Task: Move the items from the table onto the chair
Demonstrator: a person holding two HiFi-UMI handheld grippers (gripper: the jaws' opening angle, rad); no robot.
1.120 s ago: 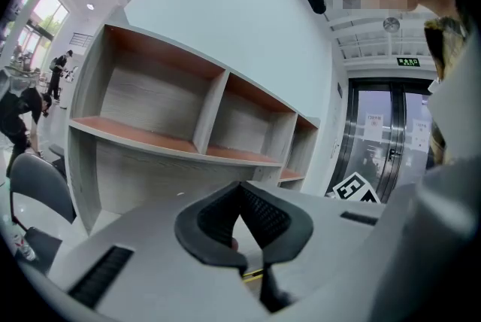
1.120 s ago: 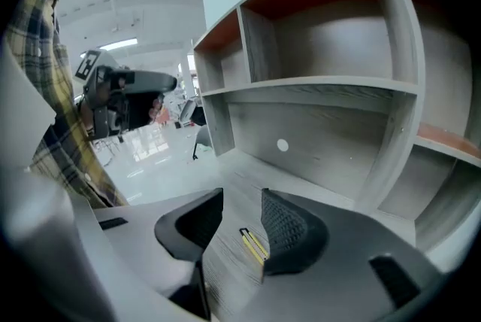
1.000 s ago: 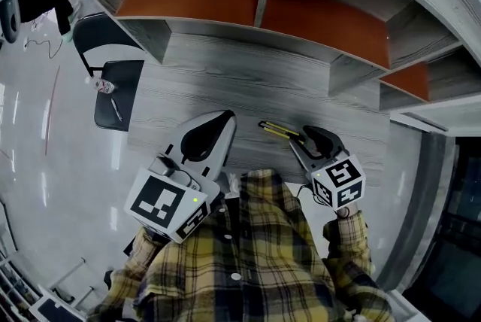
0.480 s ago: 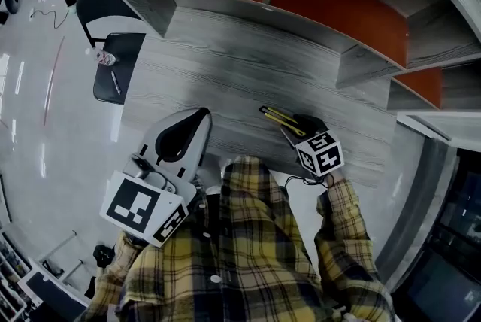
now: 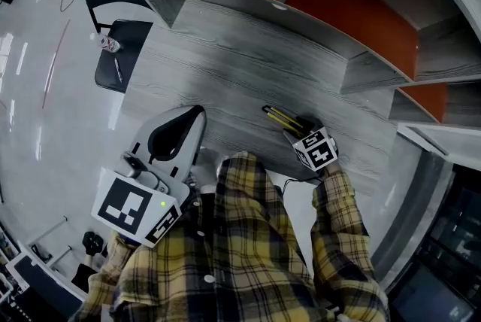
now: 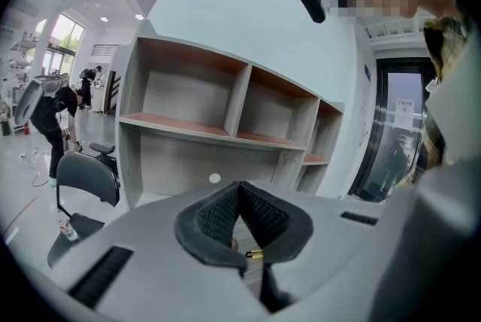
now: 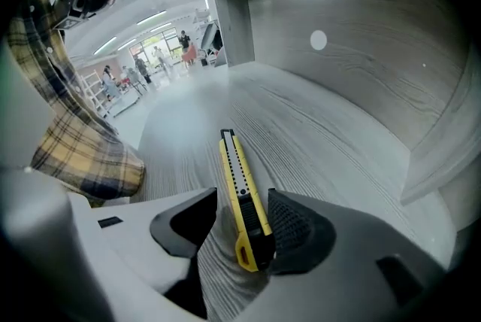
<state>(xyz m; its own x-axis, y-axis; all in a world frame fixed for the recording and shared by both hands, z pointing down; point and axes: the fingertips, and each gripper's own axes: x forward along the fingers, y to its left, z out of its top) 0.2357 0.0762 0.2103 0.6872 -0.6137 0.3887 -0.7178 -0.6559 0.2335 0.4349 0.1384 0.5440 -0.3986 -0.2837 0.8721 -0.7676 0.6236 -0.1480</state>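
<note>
1. Though straddling the yellow utility knife (image 7: 234, 162), not pinching it yet. Lying flat on the table (image 5: 248, 80), near right, just ahead of the plaid sleeve (image 5: 334, 200).
2. On right gripper (image 7: 242, 200): spread wide, just been opening, with knife between the pads and close against the right-hand one. No squeeze visible.
3. On left gripper (image 6: 239, 189): pads pressed together at the tips, nothing held. Hovering at near-left table edge.
4. Done, judging by layout: small bottle (image 5: 107, 44) and pen (image 5: 117, 70) already on the chair (image 5: 135, 42), far left beside the table.
5. Left to do: close on knife, lift, carry across to chair. Spotted no other loose item on tabletop, so probably last one.
6. Surface: grey wood-grain, bare apart from knife. Behind it, open shelving (image 5: 338, 12) with orange-brown boards along far side.
7. Room: glossy pale floor (image 5: 45, 132) at left, people (image 6: 56, 117) far off, dark glass door (image 6: 394, 132) at right.
</note>
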